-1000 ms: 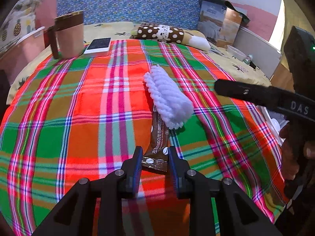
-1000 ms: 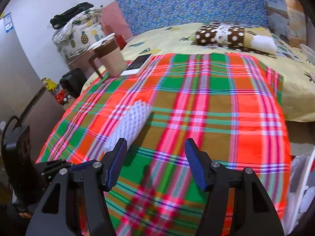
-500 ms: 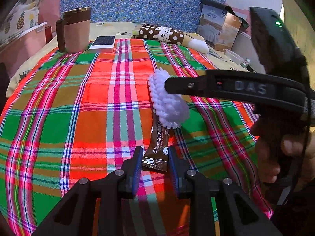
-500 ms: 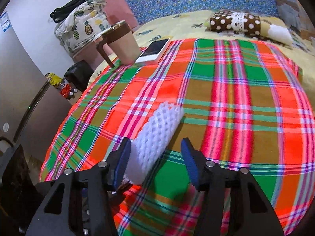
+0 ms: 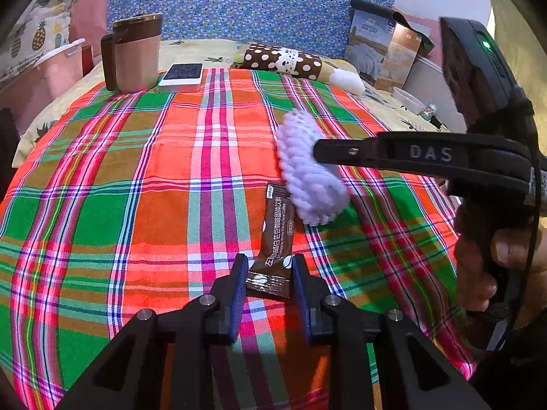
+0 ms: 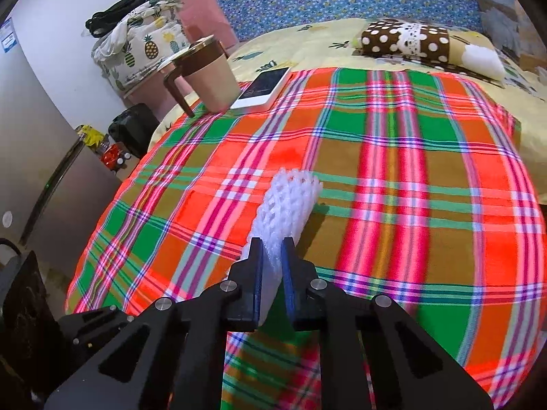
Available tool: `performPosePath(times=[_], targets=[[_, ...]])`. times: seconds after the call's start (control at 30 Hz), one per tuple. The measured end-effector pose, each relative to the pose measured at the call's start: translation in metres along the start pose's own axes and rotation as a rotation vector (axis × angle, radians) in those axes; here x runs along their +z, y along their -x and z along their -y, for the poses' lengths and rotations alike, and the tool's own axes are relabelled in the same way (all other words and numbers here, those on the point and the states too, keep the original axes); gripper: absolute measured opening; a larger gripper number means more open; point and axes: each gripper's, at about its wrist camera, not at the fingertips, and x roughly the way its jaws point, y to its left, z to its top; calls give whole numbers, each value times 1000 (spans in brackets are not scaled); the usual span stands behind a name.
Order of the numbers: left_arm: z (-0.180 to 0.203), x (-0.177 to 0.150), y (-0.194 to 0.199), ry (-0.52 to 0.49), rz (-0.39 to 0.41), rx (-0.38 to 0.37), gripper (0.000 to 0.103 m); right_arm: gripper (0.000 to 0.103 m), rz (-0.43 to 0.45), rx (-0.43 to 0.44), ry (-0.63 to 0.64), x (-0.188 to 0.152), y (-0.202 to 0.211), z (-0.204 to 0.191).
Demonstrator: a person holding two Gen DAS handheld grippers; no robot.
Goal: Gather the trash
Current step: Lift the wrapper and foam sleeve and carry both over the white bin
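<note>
Bright, saturated indoor light; plaid cloth (image 5: pixel 136 171) reds near blown out. Soft shadow right of foam net (image 6: pixel 287 212), another under left gripper (image 5: pixel 268 273). Foam net smeared by motion blur in left view. Strong fisheye bending, black vignette at corners.

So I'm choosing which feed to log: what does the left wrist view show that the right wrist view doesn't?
Only the left wrist view shows the brown coffee sachet, its near end between the left gripper fingers, and a box behind the bed. Only the right wrist view shows the right gripper pinching the white foam net, plus a grey cabinet. Both show the net, mug, phone and plaid cloth.
</note>
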Motion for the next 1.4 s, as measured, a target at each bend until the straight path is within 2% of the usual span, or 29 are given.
performPosePath(times=[0.33, 0.6, 0.73, 0.83, 0.87, 0.9, 0.97, 1.33, 1.4], targets=[[5, 1, 3, 21, 17, 12, 26, 13, 38, -47, -15, -12, 30, 16], [30, 3, 4, -7, 26, -26, 26, 13, 49, -90, -42, -32, 53, 29], [39, 1, 1, -22, 6, -54, 27, 13, 25, -114, -52, -44, 58, 38], [45, 1, -1, -49, -5, -58, 27, 21, 17, -119, -86, -48, 59, 46], [46, 1, 0, -56, -2, -53, 27, 29, 21, -117, -102, -49, 60, 48], [48, 2, 1, -63, 3, -50, 28, 41, 29, -111, -117, -50, 62, 50], [49, 3, 1, -63, 5, -47, 35, 50, 43, -104, -138, -52, 65, 51], [60, 3, -19, -95, -42, -11, 36, 50, 11, -146, -230, -67, 53, 63], [63, 3, -20, -97, -39, -8, 28, 36, 17, -150, -226, -70, 55, 64]])
